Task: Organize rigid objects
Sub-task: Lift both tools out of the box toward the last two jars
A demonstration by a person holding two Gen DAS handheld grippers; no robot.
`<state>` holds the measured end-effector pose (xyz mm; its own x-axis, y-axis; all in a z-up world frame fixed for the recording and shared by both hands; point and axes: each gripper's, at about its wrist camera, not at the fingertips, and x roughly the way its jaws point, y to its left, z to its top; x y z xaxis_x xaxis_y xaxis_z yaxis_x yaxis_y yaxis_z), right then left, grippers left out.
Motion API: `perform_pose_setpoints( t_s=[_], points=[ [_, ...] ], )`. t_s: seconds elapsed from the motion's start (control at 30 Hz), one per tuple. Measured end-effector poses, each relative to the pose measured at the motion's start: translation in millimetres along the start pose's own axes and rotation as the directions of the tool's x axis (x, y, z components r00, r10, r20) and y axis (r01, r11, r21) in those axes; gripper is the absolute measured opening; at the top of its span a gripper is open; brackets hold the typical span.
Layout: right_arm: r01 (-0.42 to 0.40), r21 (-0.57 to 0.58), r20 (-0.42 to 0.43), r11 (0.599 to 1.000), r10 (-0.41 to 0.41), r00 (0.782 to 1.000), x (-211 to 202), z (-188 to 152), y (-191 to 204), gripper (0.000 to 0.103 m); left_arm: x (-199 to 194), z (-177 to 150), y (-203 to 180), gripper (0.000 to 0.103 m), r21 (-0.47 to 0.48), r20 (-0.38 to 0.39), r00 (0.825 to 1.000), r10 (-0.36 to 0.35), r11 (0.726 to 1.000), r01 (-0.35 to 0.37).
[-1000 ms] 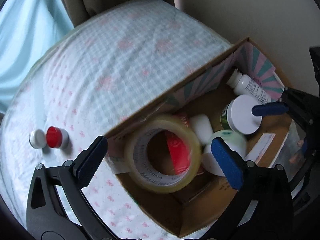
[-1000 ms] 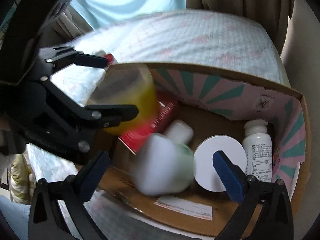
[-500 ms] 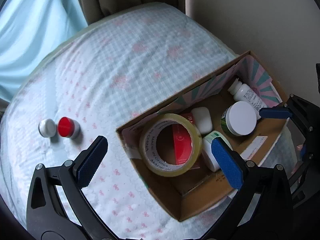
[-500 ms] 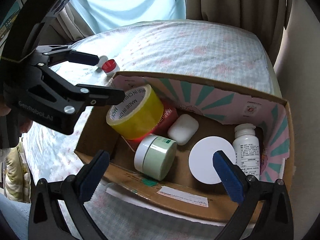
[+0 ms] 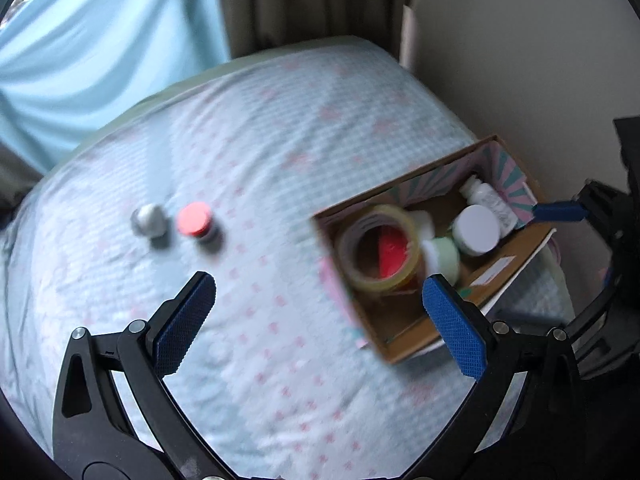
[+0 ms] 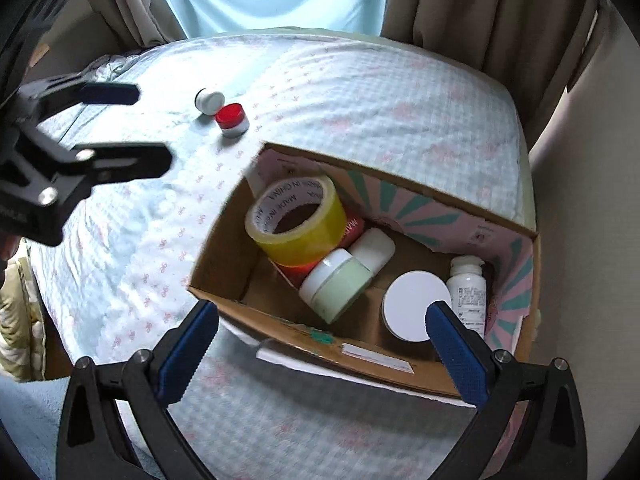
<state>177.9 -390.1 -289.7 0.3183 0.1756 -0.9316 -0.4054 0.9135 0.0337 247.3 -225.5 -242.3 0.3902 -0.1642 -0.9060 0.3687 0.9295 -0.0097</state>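
Tape roll (image 6: 296, 216), green jar (image 6: 336, 288), white-lidded jar (image 6: 414, 306), white bottle (image 6: 468, 290) and a small white case (image 6: 374, 248) already lay in the cardboard box (image 6: 440, 220) by the bed's (image 6: 360, 80) right edge. Left to pack, I judged, were a red-capped jar (image 6: 232, 119) and white-capped jar (image 6: 209, 101), touching, toward the bed's far left. The left gripper (image 5: 316, 320) and right gripper (image 6: 320, 344) both hung with jaws spread wide, holding nothing.

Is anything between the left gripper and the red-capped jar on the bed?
Nothing visible. The left gripper is open and empty, with only bare bedspread between it and the red-capped jar. The white jar sits beside it, off the path.
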Motion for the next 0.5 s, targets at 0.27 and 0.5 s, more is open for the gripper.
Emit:
perform_pose_setpoints(
  t_s=[0.27,0.5],
  points=[
    [0.114,-0.050,0.042,0.992,-0.112,0.993,-47.7,41.1,70.5,0.103,-66.3,-34.0,90.3,0.103,-0.114,0.081,0.996,0.025,0.993,-0.016],
    [0.169,0.080,0.058,0.982,-0.174,0.983,-65.5,83.8,146.2,0.103,-118.4,-54.2,183.8,0.103,-0.137,0.136,0.989,0.063,0.990,-0.044]
  ],
)
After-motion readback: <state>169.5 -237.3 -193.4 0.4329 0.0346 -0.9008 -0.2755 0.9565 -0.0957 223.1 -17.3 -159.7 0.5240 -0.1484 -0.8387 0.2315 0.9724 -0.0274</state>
